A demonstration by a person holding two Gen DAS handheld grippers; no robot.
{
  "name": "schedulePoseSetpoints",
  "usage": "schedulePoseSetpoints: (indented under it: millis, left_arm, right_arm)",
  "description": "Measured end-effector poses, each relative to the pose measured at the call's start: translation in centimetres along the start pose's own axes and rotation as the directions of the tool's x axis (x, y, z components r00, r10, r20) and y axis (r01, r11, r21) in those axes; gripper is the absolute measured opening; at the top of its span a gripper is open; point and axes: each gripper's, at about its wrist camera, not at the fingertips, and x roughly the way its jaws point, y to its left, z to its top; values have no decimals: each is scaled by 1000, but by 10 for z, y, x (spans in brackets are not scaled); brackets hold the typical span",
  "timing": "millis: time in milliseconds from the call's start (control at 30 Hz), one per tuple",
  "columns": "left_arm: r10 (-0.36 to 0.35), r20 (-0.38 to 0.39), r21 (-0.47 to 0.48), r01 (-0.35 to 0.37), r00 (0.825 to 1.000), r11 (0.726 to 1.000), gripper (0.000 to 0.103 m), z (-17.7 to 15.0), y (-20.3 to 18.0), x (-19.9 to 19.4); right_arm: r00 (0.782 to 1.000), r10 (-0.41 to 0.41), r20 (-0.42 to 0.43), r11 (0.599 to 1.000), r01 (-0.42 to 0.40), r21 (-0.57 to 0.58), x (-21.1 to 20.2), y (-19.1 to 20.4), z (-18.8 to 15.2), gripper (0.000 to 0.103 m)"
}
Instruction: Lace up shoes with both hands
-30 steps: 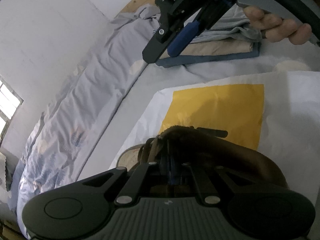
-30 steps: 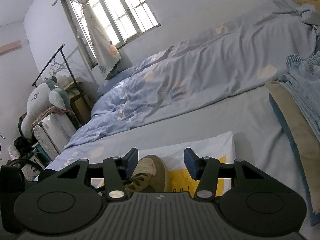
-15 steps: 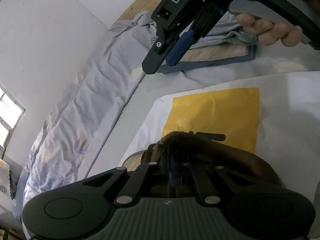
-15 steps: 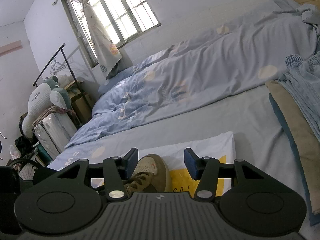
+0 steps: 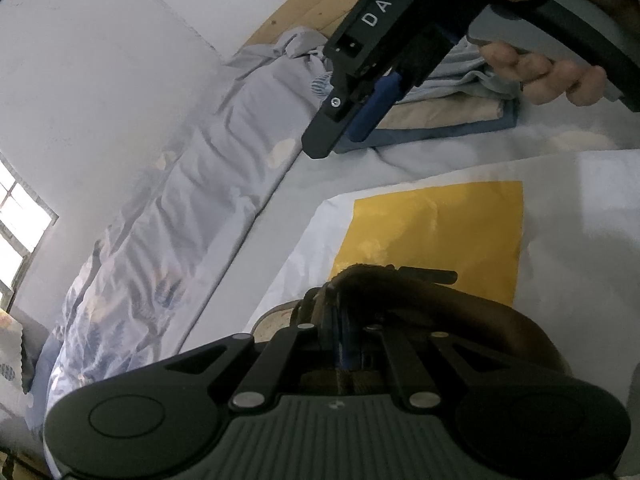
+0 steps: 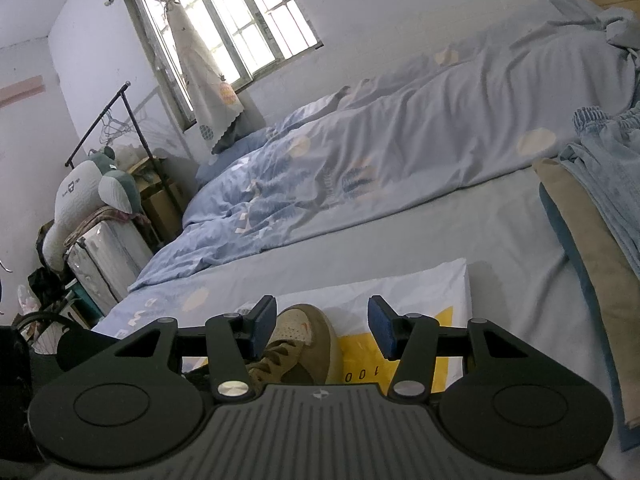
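A brown suede shoe [image 6: 304,340] with a tan toe and brown laces lies on a white and yellow bag [image 5: 436,224] on the bed. In the left wrist view my left gripper [image 5: 345,344] is shut at the shoe's dark collar [image 5: 460,312], right against it; what the pads pinch is hidden. My right gripper [image 6: 322,328] is open and empty, held above the shoe's toe. It also shows in the left wrist view [image 5: 340,136], raised high above the bag, held by a hand.
A rumpled blue duvet [image 6: 380,168] lies along the wall side of the bed. Folded clothes [image 6: 592,216] are stacked at the right. A window, a clothes rack and a plush toy [image 6: 92,192] stand beyond the bed's far end.
The right gripper has drifted a little up and to the right in the left wrist view. The left gripper stays shut at the shoe.
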Motion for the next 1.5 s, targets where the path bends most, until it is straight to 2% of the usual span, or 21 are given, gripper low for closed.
schedulePoseSetpoints:
  millis: [300,567,867,1133,1367,1500]
  left_arm:
    - [-7,-3,5,7,1000,1000,2,5,6,37]
    - [-7,28,4,7,1000,1000,2,6,10,40]
    - [-16,-5,13,16,1000,1000,2,8,16,65]
    - [-8,28,11,7,1000,1000,2,3,23,66]
    - [1,45,11,-2,999,1000,2,0,15,54]
    - [5,46,4,-6,999,1000,2,-2,7,40]
  right_arm:
    - [1000,3,2,1000,-3,-2,-2,-3,0,53]
    - [1000,3,-1,1000,-3,-4,-1,-3,-1,53]
    - [1000,9,-4,1000,-9,-7,-2,-10,2,53]
    - [1000,7,-2,1000,-7,-7,-3,-5,-2,53]
    - [1000,11,-10,1000,-11,-9,-2,-3,-3,53]
    - [999,27,-32,999,-26,33,4,-3,-8,53]
